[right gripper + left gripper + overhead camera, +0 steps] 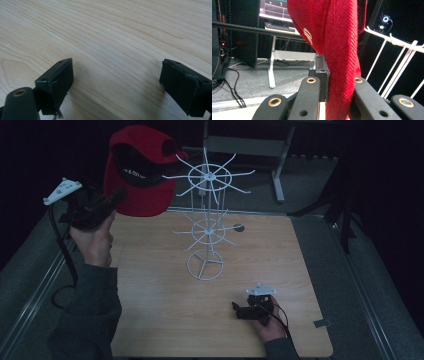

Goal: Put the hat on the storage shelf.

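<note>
- The left gripper is raised at the table's far left corner, its jaws clamped on the fabric of a red cap.
- The cap hangs in the air just beside the top spokes of a white wire rack.
- The right gripper rests low at the table's near right, jaws wide, nothing between them.
</note>
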Demonstrator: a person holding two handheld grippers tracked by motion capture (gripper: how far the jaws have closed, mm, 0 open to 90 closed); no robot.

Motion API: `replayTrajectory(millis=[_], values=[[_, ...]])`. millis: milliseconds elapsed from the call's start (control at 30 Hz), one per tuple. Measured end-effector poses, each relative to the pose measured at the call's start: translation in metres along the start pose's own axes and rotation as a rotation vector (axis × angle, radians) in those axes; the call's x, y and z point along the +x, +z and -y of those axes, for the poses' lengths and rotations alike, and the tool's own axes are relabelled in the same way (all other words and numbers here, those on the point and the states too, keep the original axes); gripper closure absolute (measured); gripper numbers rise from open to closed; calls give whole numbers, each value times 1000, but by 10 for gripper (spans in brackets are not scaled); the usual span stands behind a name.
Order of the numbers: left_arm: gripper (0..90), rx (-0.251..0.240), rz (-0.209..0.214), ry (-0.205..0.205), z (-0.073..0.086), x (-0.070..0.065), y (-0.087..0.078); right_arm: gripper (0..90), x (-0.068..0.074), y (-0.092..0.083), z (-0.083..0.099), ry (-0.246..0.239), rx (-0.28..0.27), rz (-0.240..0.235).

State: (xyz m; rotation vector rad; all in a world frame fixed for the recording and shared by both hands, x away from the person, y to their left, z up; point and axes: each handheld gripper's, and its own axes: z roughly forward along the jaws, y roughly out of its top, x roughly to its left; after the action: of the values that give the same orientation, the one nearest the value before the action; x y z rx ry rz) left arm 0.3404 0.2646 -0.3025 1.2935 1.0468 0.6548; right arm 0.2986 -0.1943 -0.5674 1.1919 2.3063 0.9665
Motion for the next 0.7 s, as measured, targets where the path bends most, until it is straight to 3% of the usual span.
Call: replayTrajectory(millis=[333, 533, 700], values=[[854, -31, 16, -58, -1, -1, 5, 117, 0, 0, 0, 0, -1, 0], [854, -38, 42, -71, -1, -2, 6, 117, 0, 0, 0, 0, 0, 0], [854, -45, 38, -79, -3, -1, 5, 117, 0, 0, 0, 0, -1, 0]])
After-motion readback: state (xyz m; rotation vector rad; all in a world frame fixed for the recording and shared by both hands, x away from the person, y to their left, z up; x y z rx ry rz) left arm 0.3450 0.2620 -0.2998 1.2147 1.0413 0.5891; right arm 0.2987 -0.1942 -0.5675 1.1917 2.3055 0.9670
